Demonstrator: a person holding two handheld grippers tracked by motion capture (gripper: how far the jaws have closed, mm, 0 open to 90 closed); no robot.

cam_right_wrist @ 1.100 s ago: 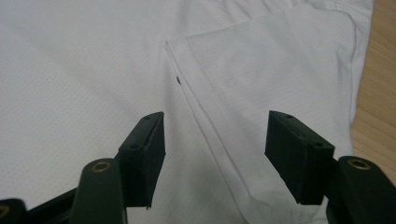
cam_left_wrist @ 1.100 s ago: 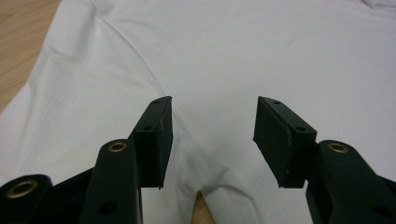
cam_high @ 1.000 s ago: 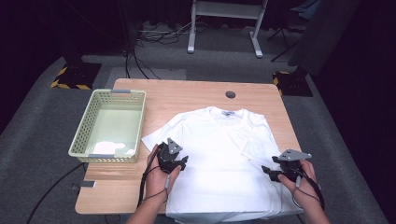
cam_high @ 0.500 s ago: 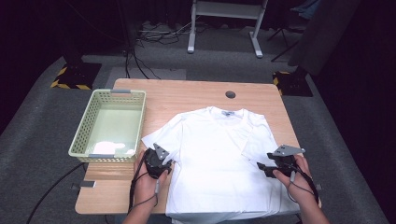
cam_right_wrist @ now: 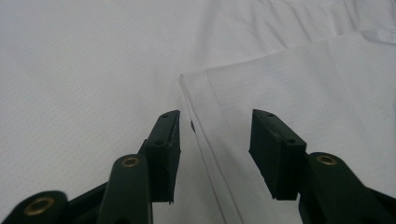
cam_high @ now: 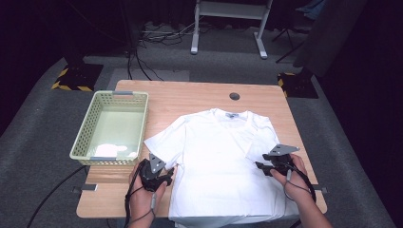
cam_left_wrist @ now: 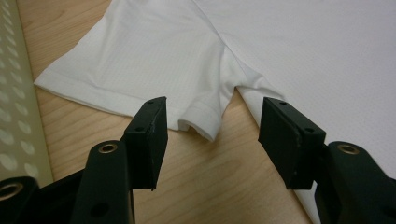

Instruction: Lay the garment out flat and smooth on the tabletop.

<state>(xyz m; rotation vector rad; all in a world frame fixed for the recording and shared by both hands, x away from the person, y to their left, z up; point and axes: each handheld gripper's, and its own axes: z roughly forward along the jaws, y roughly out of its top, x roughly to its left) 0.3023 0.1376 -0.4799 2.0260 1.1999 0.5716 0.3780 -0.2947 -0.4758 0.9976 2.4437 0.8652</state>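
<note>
A white T-shirt [cam_high: 214, 156] lies flat on the wooden table [cam_high: 190, 95], collar away from me. Its left sleeve [cam_left_wrist: 140, 65] is spread out. Its right sleeve [cam_right_wrist: 303, 79] is folded in over the chest. My left gripper [cam_high: 172, 167] sits low at the left sleeve's underarm corner. Its jaws have just been opening and stand apart, with the sleeve's hem corner just ahead of them [cam_left_wrist: 215, 126]. My right gripper [cam_high: 259, 165] points left at the folded sleeve's hem. Its jaws have just been closing and straddle that edge [cam_right_wrist: 217, 135] without pressing on it.
A pale green plastic basket [cam_high: 83, 137] stands at the table's left, close to my left hand, with something white [cam_high: 109, 149] lying in it. A round hole [cam_high: 234, 96] is in the tabletop beyond the collar. The shirt's bottom hem reaches the near table edge.
My left hand has slid left and toward me, off the shirt's body to the sleeve's underarm. My right hand has shifted left, over the folded sleeve's edge.
</note>
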